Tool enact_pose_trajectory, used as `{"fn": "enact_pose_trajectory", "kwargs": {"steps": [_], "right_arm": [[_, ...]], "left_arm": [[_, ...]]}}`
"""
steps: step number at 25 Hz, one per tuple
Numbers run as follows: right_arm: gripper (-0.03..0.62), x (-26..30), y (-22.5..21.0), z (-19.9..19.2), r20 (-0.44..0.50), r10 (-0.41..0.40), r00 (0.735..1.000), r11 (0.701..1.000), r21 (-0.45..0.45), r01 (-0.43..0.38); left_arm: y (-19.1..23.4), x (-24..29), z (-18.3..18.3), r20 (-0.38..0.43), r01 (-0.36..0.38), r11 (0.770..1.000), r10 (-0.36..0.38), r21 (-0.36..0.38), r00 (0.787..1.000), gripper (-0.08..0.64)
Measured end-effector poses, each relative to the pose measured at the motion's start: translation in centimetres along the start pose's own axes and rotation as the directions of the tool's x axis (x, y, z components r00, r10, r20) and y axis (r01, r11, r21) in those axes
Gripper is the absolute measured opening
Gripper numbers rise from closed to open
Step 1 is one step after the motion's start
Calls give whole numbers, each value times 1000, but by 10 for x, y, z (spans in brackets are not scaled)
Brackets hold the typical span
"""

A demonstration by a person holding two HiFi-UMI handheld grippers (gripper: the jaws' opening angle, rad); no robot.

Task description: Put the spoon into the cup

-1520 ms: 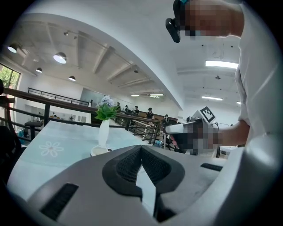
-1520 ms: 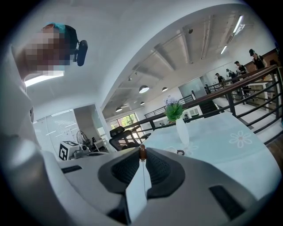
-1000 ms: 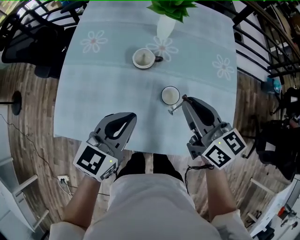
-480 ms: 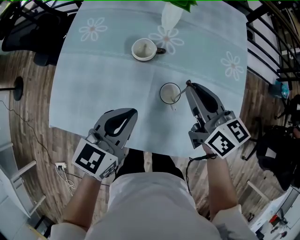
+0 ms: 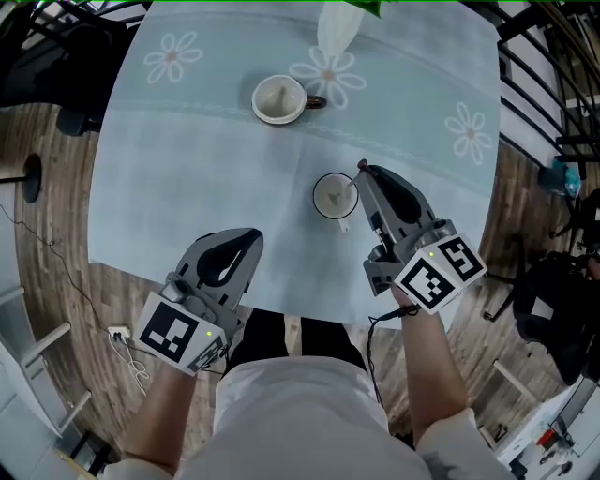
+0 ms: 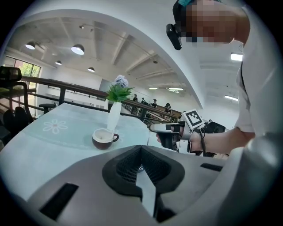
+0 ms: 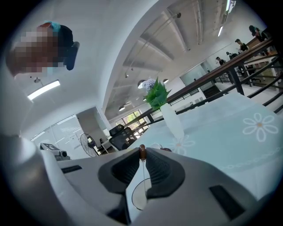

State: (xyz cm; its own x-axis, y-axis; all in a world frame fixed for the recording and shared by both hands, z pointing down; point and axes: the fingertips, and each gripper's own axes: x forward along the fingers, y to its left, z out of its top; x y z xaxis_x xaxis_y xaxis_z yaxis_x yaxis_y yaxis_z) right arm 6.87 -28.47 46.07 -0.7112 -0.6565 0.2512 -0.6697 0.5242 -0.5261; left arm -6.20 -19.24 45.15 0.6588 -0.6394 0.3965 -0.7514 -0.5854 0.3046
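Observation:
A white cup (image 5: 333,198) with a dark rim stands on the pale blue tablecloth (image 5: 187,187) near the front right. My right gripper (image 5: 363,170) hangs over the cup's right side, shut on a thin spoon (image 5: 348,191) whose lower end dips inside the cup. In the right gripper view the spoon's brown handle tip (image 7: 142,152) sticks up between the pads, with the cup rim (image 7: 140,197) below. My left gripper (image 5: 246,240) rests low by the table's near edge, left of the cup, shut with nothing in it (image 6: 140,150).
A brown mug (image 5: 278,99) with a handle stands farther back, and a white vase (image 5: 336,28) with a green plant stands behind it. Railings and office chairs surround the table. The person's legs are under the near edge.
The right gripper has carried the spoon from beside the cup's near right to above it and lowered it, so the spoon's end now sits inside. The left gripper has sunk slightly.

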Motion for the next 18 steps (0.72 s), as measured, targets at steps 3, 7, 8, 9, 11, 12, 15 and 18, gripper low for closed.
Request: {"fn": "enact_pose_trajectory", "kwargs": {"steps": [3,7,8,9,11,12,15,18], "right_arm": [[57,3,-7,-8,4,-6,1000,1000,11,6],[57,4,-14,-17,9,-15,1000,1000,22,15],[57,4,-15,-19,10,-17,1000,1000,24,17],[57,4,-17,-21,11,-19,1000,1000,26,18],[57,4,-19,-25,11,-23,1000,999,26,22],[57,3,-20,-26,11,-25,1000,999,27,25],[57,4,-23,-30,8,-30,1000,999,25,29],[57,5,-25,-34,1,-31,1000,999,22,31]], "left_arm": [[1,4,-5,-10,3,1000,-3,-1,1000,20],[1,10,-8,-20,9,1000,-9,-1,1000,20],[1,12,-9,-22,10,1000,-10,-3,1000,20],[1,13,-10,-25,11,1000,-11,-4,1000,20],[-1,15,-13,-30,13,1000,-13,-5,999,20],[-1,15,-14,-32,14,1000,-14,-6,999,20],[-2,17,-15,-36,15,1000,-16,-10,999,19],[-2,19,-16,-36,16,1000,-17,-14,999,20]]}}
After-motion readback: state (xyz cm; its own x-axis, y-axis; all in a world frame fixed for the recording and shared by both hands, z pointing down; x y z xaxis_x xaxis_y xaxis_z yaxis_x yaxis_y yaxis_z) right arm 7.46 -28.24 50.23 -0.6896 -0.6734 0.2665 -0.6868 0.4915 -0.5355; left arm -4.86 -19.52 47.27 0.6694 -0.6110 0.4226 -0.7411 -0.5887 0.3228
